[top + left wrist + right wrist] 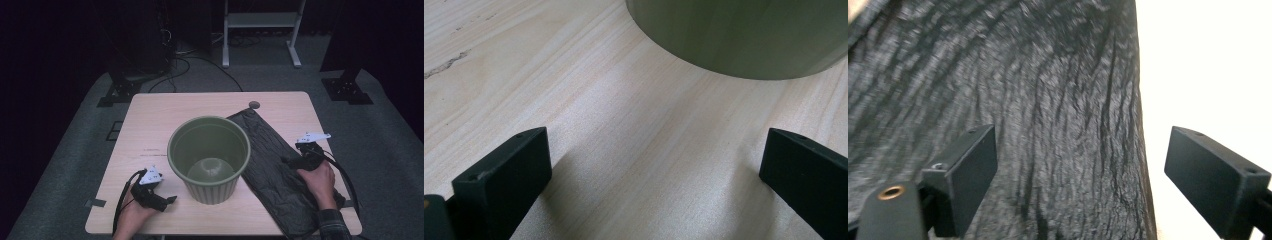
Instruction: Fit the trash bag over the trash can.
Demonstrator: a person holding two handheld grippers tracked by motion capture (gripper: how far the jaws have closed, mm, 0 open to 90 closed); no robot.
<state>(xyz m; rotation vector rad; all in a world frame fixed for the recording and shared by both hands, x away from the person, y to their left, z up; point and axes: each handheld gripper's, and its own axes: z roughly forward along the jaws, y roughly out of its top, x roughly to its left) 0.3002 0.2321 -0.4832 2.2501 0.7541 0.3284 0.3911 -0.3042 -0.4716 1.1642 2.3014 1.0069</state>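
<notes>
Left gripper (654,165): jaws wide apart over bare wood, holding nothing.
Right gripper (1080,170): jaws spread, hovering above the black bag's wrinkled surface, long edge between them.
Surface: pale wooden table (150,125), grey carpet and dark room beyond.
Green bin (209,157): upright, just ahead of the left gripper, apart from it.
Black plastic bag (272,160): flat under the right gripper, one side touching the bin, near end overhanging the table edge.
Open room: bare wood beyond and beside the left gripper.

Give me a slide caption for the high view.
Open right gripper hovers over black bag beside green bin; open left gripper waits near it.
</notes>
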